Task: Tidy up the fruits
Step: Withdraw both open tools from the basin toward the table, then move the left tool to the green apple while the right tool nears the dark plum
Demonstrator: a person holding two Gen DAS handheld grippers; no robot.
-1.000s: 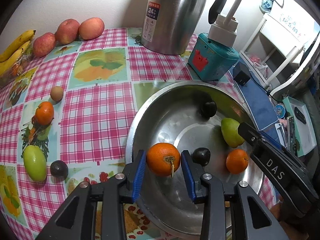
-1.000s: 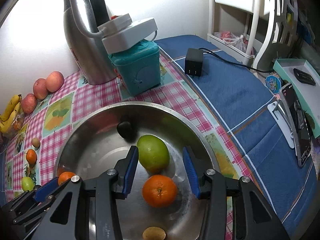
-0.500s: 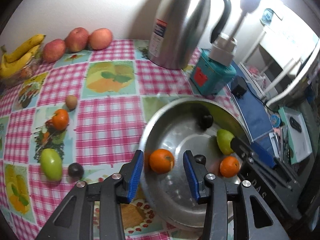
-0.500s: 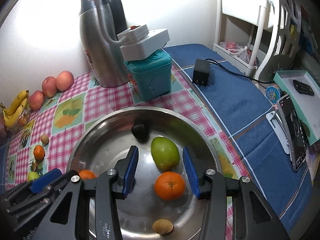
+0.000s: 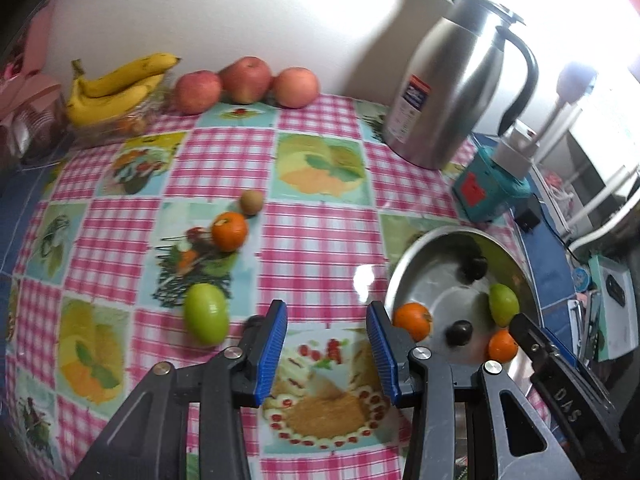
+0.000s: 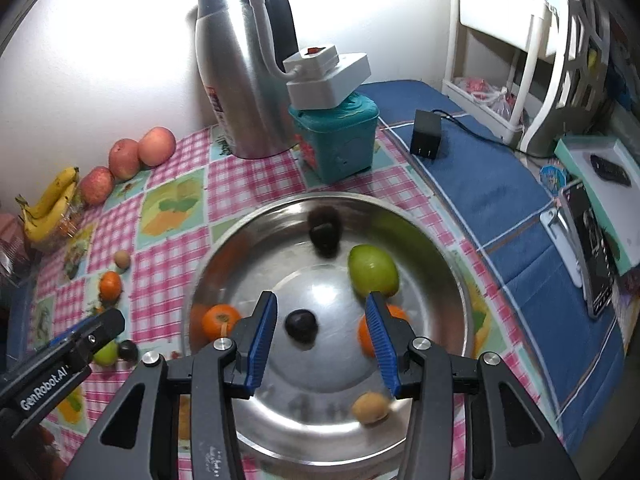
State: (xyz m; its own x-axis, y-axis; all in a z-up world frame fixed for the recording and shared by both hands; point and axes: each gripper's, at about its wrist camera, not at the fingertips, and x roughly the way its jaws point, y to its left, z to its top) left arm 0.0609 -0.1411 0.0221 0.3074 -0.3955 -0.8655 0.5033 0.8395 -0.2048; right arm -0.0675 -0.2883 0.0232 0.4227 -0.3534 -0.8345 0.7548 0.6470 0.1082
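**Now: fetch the next fruit from the table**

The steel bowl (image 6: 436,240) already holds six fruits. The left gripper (image 5: 326,346) is released and empty over the cloth; the right gripper (image 6: 320,340) hangs open above the bowl. I would approach the green fruit (image 5: 206,318) slowly, then the small dark fruit (image 6: 128,350) beside it.

Bare tablecloth (image 5: 320,240) beside bowl (image 5: 404,268)

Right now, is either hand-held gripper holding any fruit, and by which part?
No. Both the left hand-held gripper and the right hand-held gripper are open and empty.
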